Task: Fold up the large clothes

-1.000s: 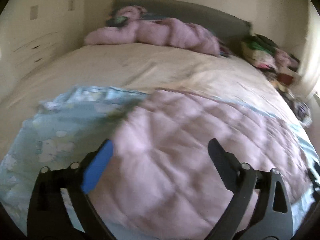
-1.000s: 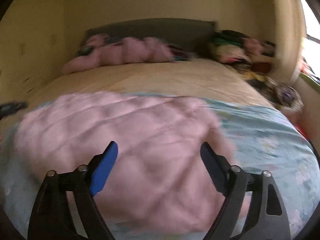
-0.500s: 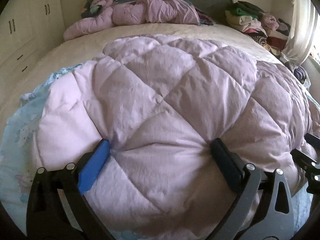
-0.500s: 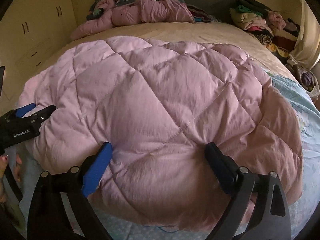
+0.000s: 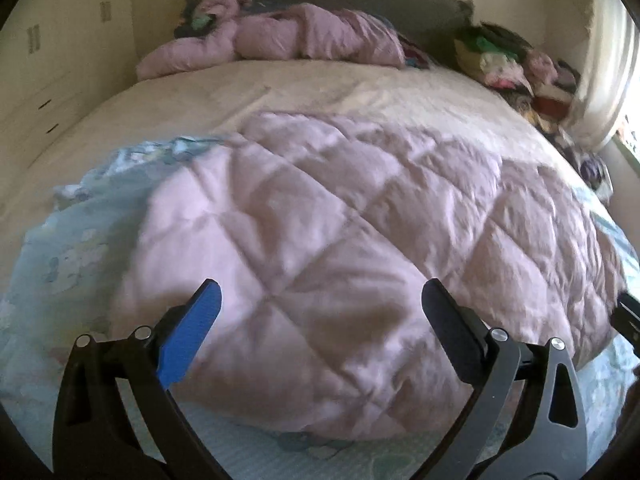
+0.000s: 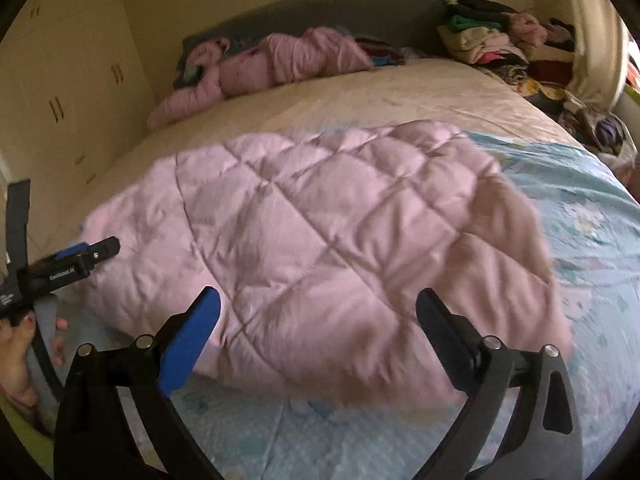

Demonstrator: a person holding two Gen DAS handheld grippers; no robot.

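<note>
A pink quilted padded garment (image 5: 340,220) lies spread on a light blue patterned sheet (image 5: 72,248) at the near end of the bed. My left gripper (image 5: 320,292) hovers over its near edge, jaws wide open, pads touching nothing. In the right wrist view the same garment (image 6: 320,220) lies ahead of my right gripper (image 6: 318,296). Its jaws are opening, the cloth showing behind the gap, not pressed. The left gripper (image 6: 102,248) shows at the left edge, held by a hand (image 6: 16,352). The right gripper's tip (image 5: 628,312) peeks in at the left view's right edge.
The cream bed cover (image 5: 280,92) stretches to a grey headboard. A bundled pink padded garment (image 5: 312,36) lies by the headboard. A pile of mixed clothes (image 5: 508,60) sits at the far right corner. Cupboards (image 6: 60,80) line the left wall.
Half a second ago the pink garment filled both views right up against the fingers. Now it lies lower and farther off, with more bed and blue sheet showing around it.
</note>
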